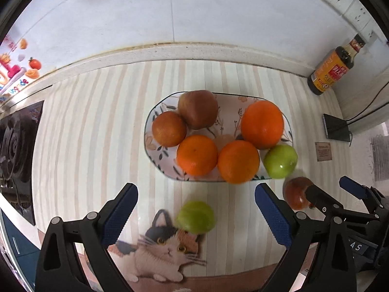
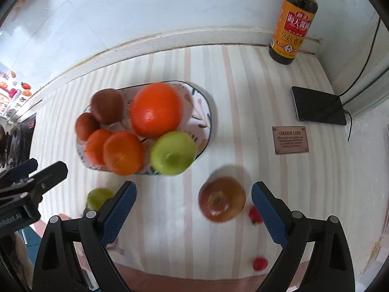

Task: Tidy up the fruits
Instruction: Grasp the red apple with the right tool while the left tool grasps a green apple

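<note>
A patterned oval plate (image 1: pixel 158 108) (image 2: pixel 204 107) holds several oranges (image 1: pixel 197 155) (image 2: pixel 155 109), a brownish-red apple (image 1: pixel 198 109) and a green apple (image 1: pixel 280 161) (image 2: pixel 173 152) at its right edge. A small green fruit (image 1: pixel 195 217) (image 2: pixel 98 197) lies on the mat between my left gripper's open fingers (image 1: pixel 196 213). A red apple (image 2: pixel 221 199) (image 1: pixel 297 192) lies on the mat between my right gripper's open fingers (image 2: pixel 193 209), nearer the right finger. Both grippers are empty.
A soy sauce bottle (image 2: pixel 293 22) (image 1: pixel 331 69) stands at the back right by the wall. A dark phone with cable (image 2: pixel 318 105) and a brown label (image 2: pixel 290 140) lie right. Two small red fruits (image 2: pixel 254 214) (image 2: pixel 259 264) lie near the right finger. A stove (image 1: pixel 17 141) is left.
</note>
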Demonstrator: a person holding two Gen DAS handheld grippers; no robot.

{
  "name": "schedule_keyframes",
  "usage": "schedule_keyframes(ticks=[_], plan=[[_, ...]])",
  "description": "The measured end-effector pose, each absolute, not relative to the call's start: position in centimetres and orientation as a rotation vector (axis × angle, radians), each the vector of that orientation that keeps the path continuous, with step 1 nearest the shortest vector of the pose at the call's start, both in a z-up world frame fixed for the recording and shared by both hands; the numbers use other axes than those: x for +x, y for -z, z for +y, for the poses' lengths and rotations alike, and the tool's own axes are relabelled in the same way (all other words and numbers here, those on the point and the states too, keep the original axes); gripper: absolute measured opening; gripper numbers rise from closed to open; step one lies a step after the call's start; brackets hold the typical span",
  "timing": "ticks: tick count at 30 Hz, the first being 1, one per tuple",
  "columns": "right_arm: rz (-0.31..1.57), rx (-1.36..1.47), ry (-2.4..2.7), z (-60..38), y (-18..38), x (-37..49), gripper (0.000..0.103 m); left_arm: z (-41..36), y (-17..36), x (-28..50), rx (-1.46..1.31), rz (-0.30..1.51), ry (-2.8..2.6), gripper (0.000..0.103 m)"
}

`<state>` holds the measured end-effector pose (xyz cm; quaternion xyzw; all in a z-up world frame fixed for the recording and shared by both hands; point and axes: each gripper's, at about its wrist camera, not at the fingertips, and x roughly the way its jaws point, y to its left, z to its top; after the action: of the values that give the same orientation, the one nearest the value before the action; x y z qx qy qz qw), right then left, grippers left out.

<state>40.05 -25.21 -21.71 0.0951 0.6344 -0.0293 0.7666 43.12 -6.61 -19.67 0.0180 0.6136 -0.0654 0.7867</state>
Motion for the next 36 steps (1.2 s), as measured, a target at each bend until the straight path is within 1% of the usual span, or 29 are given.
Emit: schedule_keyframes(ticks=[11, 20, 27, 36], plan=[[1.266, 0.168, 0.031, -23.4, 14.9, 35.7, 0.098, -5.0, 13.2, 37.7, -0.006, 1.219, 0.168, 0.099], [1.207, 0.172, -0.005, -22.4, 10.3, 32.1, 0.098, -4.3, 9.8, 34.0, -0.011, 1.168, 0.187, 0.099], [1.162, 0.178, -0.014, -22.1, 7.7, 30.2, 0.098, -3.8, 8.1, 32.2, -0.007, 1.132, 0.179, 0.099], [1.145, 0.199, -0.021, -21.9, 7.0, 29.2, 0.098, -3.2, 7.9, 31.4, -0.001, 1.115, 0.152, 0.099]])
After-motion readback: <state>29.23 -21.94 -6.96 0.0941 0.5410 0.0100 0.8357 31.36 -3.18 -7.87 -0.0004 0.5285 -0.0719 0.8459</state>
